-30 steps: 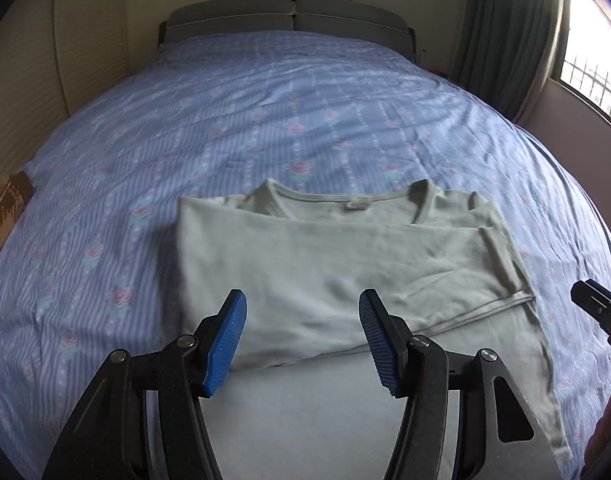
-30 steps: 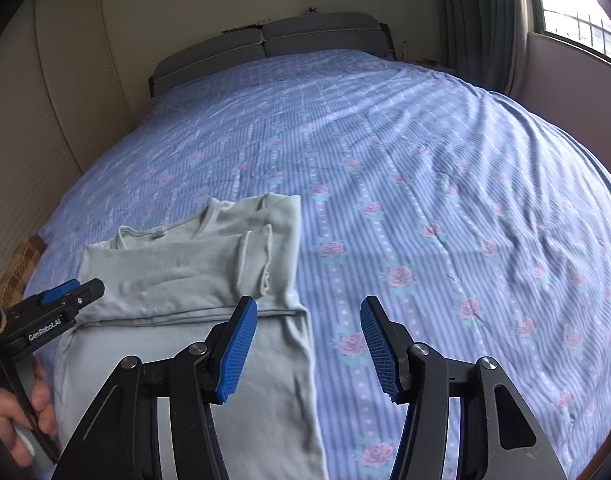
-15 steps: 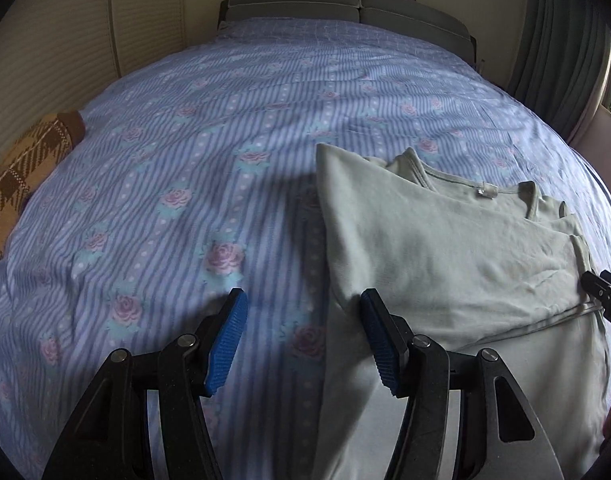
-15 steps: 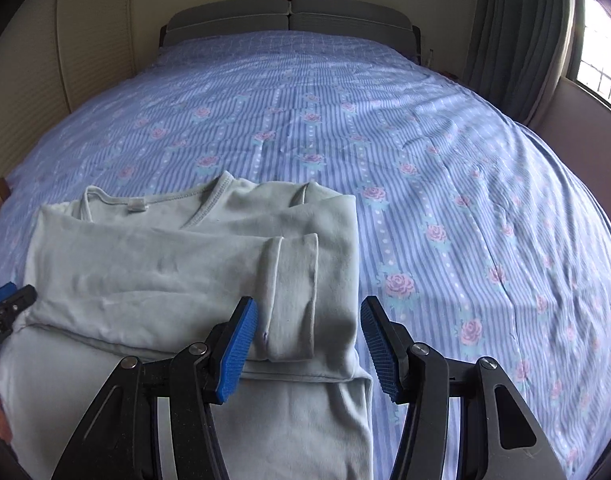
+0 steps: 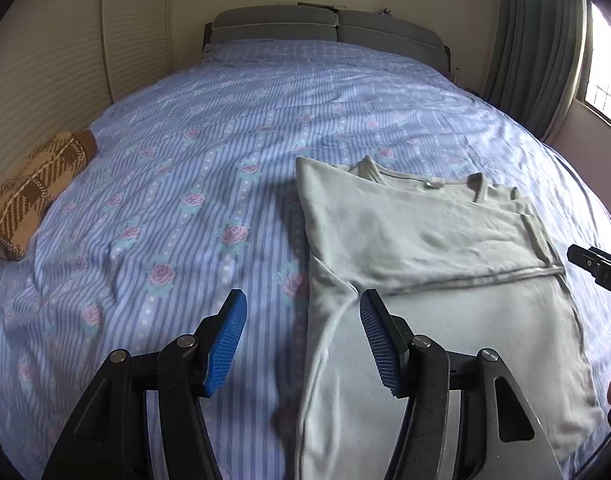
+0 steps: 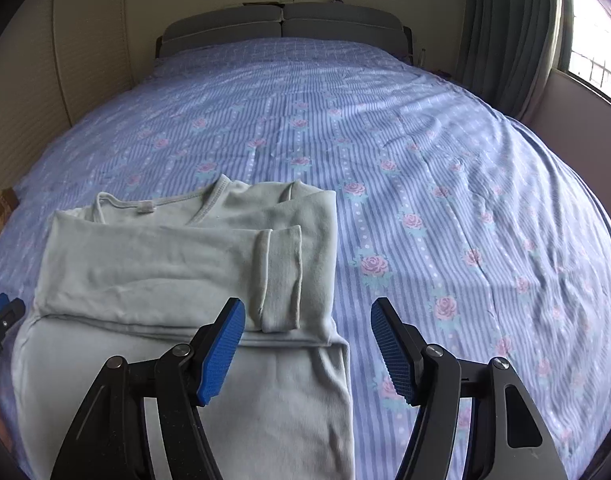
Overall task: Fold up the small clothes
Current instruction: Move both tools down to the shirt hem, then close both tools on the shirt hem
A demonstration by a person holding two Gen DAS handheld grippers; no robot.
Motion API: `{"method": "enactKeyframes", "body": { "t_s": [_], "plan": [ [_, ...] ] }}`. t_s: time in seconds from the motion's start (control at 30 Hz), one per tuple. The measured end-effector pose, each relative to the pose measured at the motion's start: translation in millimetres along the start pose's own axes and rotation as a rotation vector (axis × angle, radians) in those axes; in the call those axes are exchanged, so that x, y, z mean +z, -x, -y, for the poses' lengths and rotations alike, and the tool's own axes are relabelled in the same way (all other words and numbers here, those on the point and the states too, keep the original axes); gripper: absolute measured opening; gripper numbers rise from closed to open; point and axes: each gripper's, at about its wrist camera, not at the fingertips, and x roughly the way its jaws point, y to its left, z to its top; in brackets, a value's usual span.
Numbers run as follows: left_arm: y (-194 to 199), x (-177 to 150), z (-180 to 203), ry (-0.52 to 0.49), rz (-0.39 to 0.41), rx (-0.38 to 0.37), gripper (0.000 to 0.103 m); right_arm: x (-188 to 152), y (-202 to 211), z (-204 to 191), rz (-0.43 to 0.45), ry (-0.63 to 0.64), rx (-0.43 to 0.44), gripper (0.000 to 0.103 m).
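A pale green long-sleeved shirt (image 5: 417,248) lies flat on the bed, its sleeves folded across the chest; it also shows in the right wrist view (image 6: 177,264). My left gripper (image 5: 303,344) is open and empty, low over the shirt's left edge. My right gripper (image 6: 307,346) is open and empty, over the shirt's right edge just below the folded cuff (image 6: 279,276). The right gripper's tip shows at the right edge of the left wrist view (image 5: 597,268). The left gripper's tip shows at the left edge of the right wrist view (image 6: 1,316).
The bed has a blue striped sheet with roses (image 5: 185,184) and a grey headboard (image 6: 281,24). A brown plaid cushion (image 5: 33,192) lies at the bed's left edge. A curtain and window (image 6: 585,40) are at the right.
The left gripper swung left from over the shirt's middle to its left edge. The right gripper moved left over the shirt's right edge. Both stayed open.
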Motion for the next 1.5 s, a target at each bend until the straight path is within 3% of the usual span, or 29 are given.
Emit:
{"method": "enactKeyframes", "body": {
  "t_s": [0.27, 0.57, 0.87, 1.17, 1.5],
  "plan": [
    [64, -59, 7, -0.018, -0.013, 0.000, 0.059, -63, 78, 21, 0.017, -0.048, 0.019, 0.065],
    [92, -107, -3, 0.001, -0.039, 0.003, 0.058, -119, 116, 30, -0.013, -0.052, 0.014, 0.065],
    [89, -139, 0, 0.020, -0.061, -0.027, 0.055, -157, 114, 35, -0.059, -0.056, 0.008, 0.064],
    [84, -148, -1, 0.040, -0.068, -0.036, 0.046, -160, 98, 41, -0.096, -0.096, 0.024, 0.053],
    [74, -153, 0, 0.047, -0.108, -0.051, 0.037, -161, 94, 46, -0.102, -0.114, -0.020, 0.052]
  ]
}}
